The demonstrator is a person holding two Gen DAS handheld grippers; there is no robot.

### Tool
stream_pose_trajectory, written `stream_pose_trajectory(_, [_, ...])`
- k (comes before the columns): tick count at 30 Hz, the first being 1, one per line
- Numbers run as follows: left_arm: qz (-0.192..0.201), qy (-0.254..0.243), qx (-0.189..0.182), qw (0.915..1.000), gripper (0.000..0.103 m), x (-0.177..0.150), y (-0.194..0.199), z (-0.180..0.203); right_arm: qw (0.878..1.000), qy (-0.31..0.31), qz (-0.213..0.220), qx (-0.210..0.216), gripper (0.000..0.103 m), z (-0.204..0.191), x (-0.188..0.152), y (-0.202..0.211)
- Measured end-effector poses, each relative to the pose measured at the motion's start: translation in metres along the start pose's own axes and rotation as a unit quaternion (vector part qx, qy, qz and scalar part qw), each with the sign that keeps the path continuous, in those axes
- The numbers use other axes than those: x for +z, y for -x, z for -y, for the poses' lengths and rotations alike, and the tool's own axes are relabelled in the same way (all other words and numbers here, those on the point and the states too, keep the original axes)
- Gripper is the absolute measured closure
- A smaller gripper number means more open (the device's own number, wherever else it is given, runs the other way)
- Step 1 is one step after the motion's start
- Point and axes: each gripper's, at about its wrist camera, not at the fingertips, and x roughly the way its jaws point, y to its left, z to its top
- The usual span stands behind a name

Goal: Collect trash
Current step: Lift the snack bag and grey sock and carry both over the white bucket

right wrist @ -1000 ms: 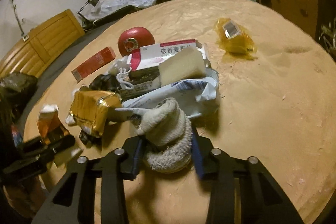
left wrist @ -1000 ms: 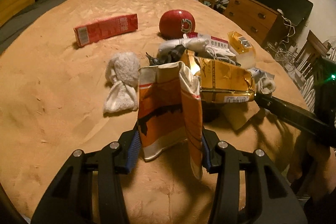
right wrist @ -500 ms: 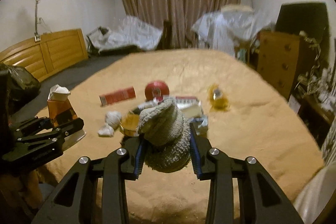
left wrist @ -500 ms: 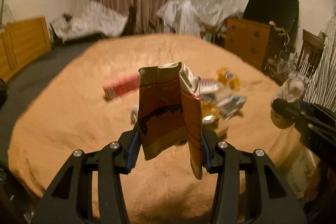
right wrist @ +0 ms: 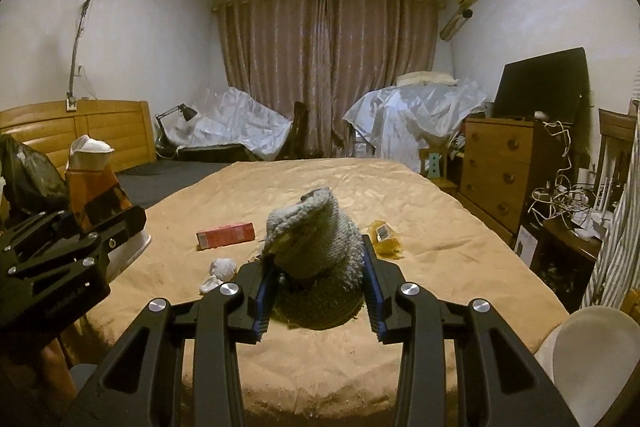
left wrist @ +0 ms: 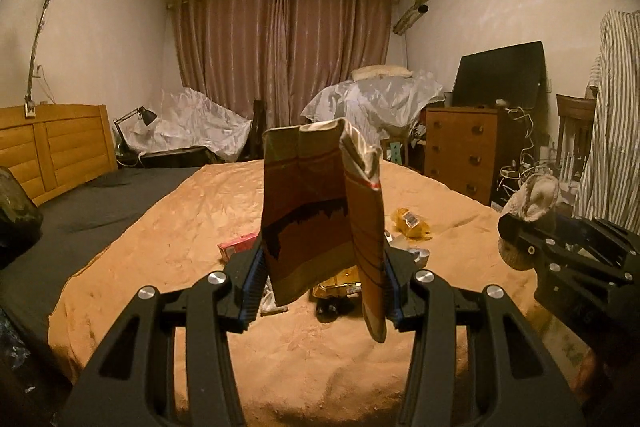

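Orange carton (left wrist: 320, 211) is pinched upright in the left tool (left wrist: 322, 281), clear above the bed (left wrist: 168, 227). Right tool (right wrist: 316, 287) clamps a sock (right wrist: 316, 243), likewise raised, apparently for disposal. Remaining trash (right wrist: 225, 235) lies mid-bed.

- Orange-brown snack bag (left wrist: 320, 211), crumpled and torn open on top, held upright above the bed's near edge.
- Grey knitted sock (right wrist: 316, 247), bunched, aloft.
- Red carton (right wrist: 225, 235), yellow wrapper (right wrist: 384, 241), white wad (right wrist: 222, 267) lie mid-bed (right wrist: 440, 267).
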Motion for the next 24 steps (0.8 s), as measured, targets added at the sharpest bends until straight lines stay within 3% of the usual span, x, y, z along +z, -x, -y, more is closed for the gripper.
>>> stream_pose_trajectory(15, [-0.009,0.008,0.001,0.9999,0.057,-0.002,0.003,0.002,1.0,0.002,-0.001,-0.003,0.063,-0.009,0.002,0.014])
stream_pose_trajectory(24, [-0.019,0.001,-0.027,0.9994,0.057,0.004,-0.007,0.025,0.999,-0.005,-0.018,-0.029,0.063,0.011,0.007,0.027])
